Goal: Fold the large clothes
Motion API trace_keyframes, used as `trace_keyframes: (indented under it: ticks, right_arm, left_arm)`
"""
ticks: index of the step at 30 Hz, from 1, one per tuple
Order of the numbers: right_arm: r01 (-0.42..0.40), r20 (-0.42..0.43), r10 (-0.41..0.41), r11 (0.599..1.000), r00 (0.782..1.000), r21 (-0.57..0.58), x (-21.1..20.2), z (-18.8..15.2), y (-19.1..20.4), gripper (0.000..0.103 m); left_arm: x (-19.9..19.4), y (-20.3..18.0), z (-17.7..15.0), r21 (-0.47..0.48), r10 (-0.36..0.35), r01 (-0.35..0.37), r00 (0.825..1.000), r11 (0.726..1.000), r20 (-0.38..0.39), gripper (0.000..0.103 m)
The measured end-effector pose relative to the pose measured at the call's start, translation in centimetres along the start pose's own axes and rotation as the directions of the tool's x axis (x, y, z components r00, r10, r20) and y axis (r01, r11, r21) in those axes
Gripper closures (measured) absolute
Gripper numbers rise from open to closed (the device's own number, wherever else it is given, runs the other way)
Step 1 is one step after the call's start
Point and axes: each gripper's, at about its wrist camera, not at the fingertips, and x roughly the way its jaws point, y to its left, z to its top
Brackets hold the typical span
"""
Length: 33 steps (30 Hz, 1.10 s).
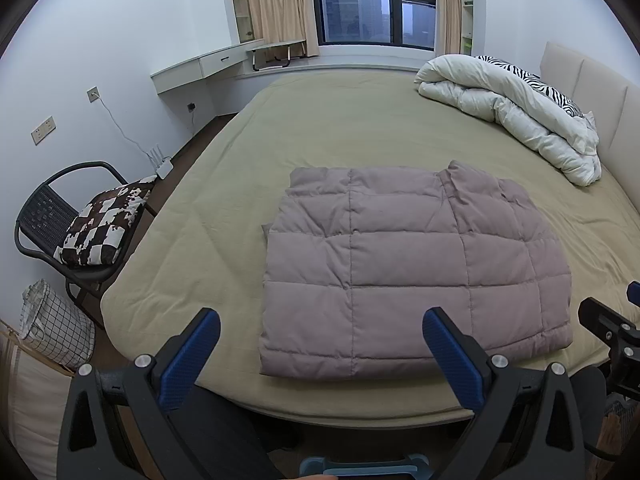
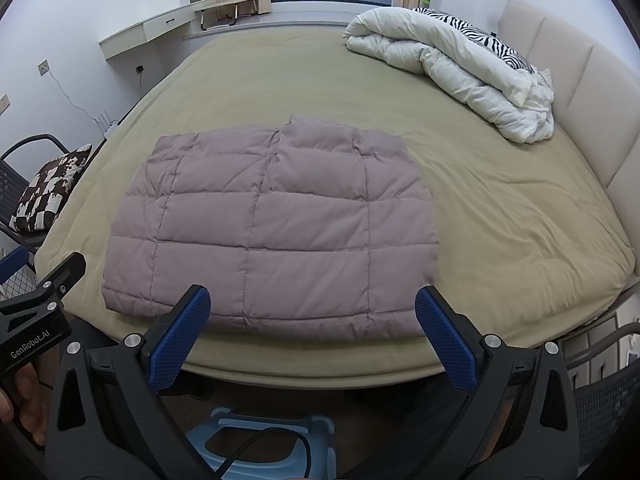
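Observation:
A mauve quilted down garment (image 1: 404,268) lies folded into a flat rectangle on the olive bed sheet (image 1: 332,128), near the front edge; it also shows in the right wrist view (image 2: 272,232). My left gripper (image 1: 320,316) is open and empty, held back from the bed's front edge, just short of the garment's near-left corner. My right gripper (image 2: 314,296) is open and empty, held over the bed's front edge before the garment's near hem. The right gripper's body shows at the far right of the left wrist view (image 1: 612,328); the left one's shows at the left of the right wrist view (image 2: 36,312).
A bunched white duvet (image 1: 516,108) and a zebra-print pillow (image 1: 536,80) lie at the bed's far right by the headboard (image 1: 592,80). A dark chair with a checked cushion (image 1: 104,224) and a grid-pattern basket (image 1: 56,324) stand left of the bed. A blue stool (image 2: 264,440) is below.

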Motion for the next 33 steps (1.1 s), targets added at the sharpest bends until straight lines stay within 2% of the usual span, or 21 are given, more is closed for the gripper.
trace_keyframes:
  ticks: [33]
  right_arm:
    - [-0.001,-0.003,0.001,1.000,1.000,0.002,0.12,-0.14,0.17,0.000]
  left_arm:
    - [0.23,0.06,-0.17,0.003,-0.005,0.005,1.000,1.000,-0.006,0.000]
